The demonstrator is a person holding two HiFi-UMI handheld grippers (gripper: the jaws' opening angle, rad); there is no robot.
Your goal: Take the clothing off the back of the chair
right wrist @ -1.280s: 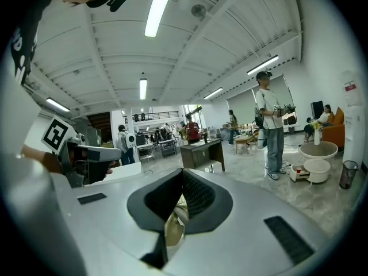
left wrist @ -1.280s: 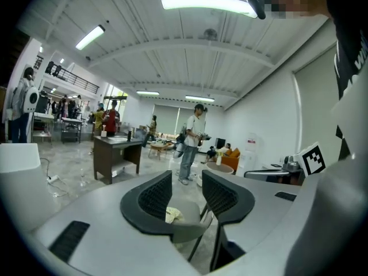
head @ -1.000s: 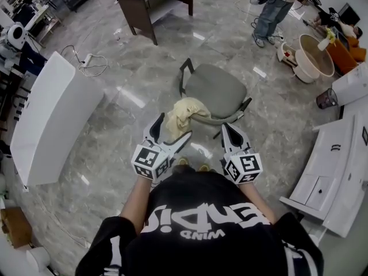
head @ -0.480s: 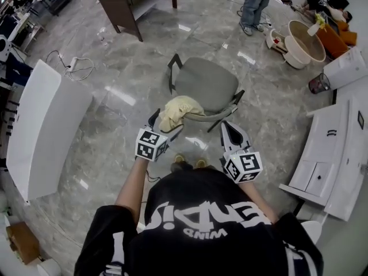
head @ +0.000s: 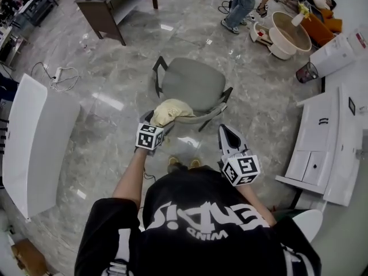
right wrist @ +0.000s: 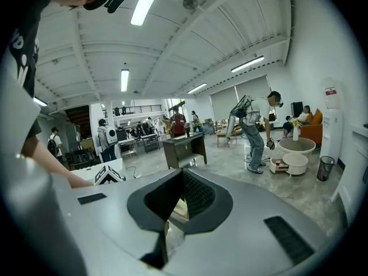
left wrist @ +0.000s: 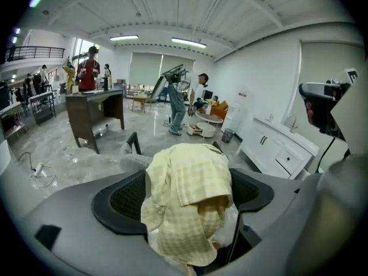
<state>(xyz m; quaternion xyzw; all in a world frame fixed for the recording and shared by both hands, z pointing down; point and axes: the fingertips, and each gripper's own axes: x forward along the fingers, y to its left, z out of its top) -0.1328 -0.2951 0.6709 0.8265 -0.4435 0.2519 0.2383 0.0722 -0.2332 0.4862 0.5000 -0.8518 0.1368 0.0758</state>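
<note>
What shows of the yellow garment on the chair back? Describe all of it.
The garment is pale yellow fabric with a faint check weave, soft and crumpled. It hangs draped over the top edge of the grey chair's backrest. It is folded over itself, and its lower part droops down the back. It sits between the open jaws of the left gripper, which flank it on both sides. Whether they touch it can't be told.

Head view sat high over the wearer's shoulders, aimed steeply down at the chair (head: 192,85) & floor, mid-range. Left gripper view looked about level along its jaws, v. close to the yellow checked cloth (left wrist: 190,203) draped on that chair. Right gripper view tilted upward, farther back, ceiling filling approx. half. All three shared the dark desk (left wrist: 86,111) & the person in jeans (right wrist: 257,140).
</note>
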